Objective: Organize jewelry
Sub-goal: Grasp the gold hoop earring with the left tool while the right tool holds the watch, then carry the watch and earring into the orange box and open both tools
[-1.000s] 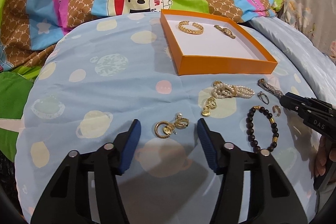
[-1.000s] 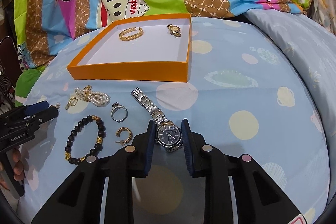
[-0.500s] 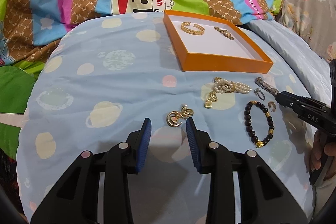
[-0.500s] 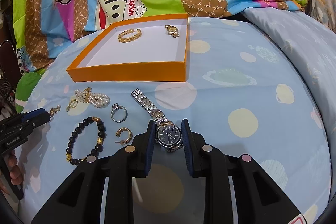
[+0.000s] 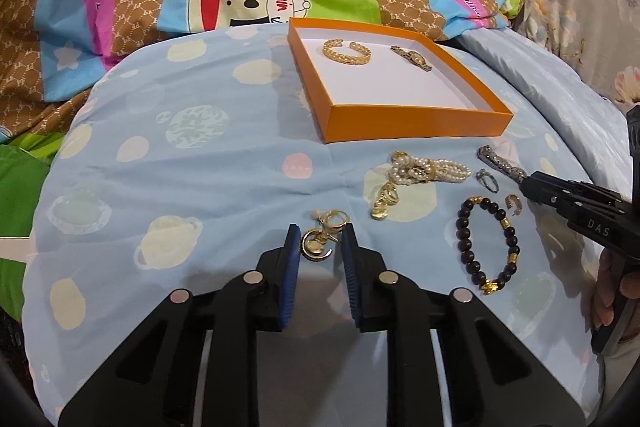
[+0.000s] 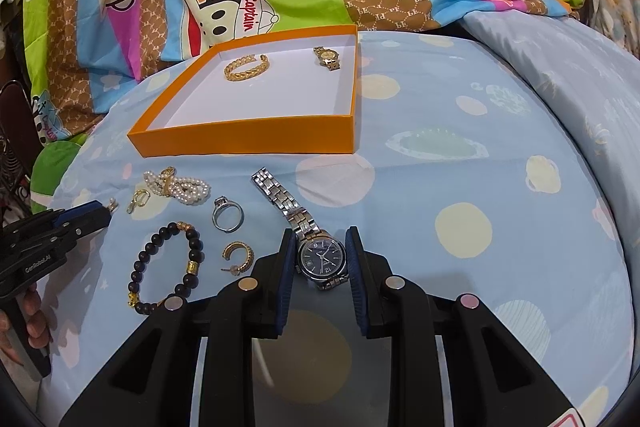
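In the left wrist view, the left claw [image 5: 319, 242] had narrowed from wide open a second earlier until its blue pads flanked the gold earrings [image 5: 323, 235] on the blue bedspread [image 5: 200, 163]; whether the pads had yet pinched them could not be told. That suggested the earrings were next for the orange box [image 5: 416, 125], which already held a gold bangle [image 5: 346, 51] and a gold watch [image 5: 411, 57]. Between claw and box lay a pearl bracelet [image 5: 428, 171] and a gold charm [image 5: 384, 203], with a black bead bracelet [image 5: 490, 243] to the right, so a lift looked safer than a drag

In the right wrist view, the right claw [image 6: 319, 250] had not changed: its jaws stood partly closed on either side of the silver watch [image 6: 322, 259], close to the case, though actual contact was unclear. The strap trailed toward the box [image 6: 248, 143]. A silver ring [image 6: 227, 214] and gold hoop earring [image 6: 239, 255] lay just left of it, and the other claw [image 6: 102, 213] sat further left
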`<state>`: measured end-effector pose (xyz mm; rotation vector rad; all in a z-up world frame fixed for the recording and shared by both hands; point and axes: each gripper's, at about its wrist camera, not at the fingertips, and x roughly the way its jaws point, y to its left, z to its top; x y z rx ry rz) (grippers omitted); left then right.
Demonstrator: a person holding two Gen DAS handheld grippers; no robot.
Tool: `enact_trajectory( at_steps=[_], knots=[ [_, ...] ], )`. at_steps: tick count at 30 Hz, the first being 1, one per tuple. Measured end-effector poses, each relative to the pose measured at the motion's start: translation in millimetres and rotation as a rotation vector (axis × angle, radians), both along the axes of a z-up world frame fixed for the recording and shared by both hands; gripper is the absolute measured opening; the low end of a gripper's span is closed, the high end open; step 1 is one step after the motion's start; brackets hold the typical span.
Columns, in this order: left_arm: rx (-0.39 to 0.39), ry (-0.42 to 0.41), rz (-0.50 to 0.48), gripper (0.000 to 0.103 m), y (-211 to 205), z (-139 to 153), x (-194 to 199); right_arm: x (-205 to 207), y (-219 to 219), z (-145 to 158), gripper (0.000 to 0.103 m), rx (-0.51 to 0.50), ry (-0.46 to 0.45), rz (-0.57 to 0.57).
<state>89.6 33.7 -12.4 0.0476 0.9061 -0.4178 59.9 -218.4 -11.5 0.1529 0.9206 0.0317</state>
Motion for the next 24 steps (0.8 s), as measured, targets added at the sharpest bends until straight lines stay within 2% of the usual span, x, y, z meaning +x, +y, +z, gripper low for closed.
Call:
enact_trajectory(
  at_steps=[14,24],
  knots=[
    [-0.035,-0.027,-0.019,0.02,1,15,-21,-10,-1,9,0.024,0.017,-0.052,-0.025],
    [-0.034,-0.061,-0.032,0.02,-4,32,-29,-24,-1,39,0.024,0.031,-0.131,-0.047]
  ],
)
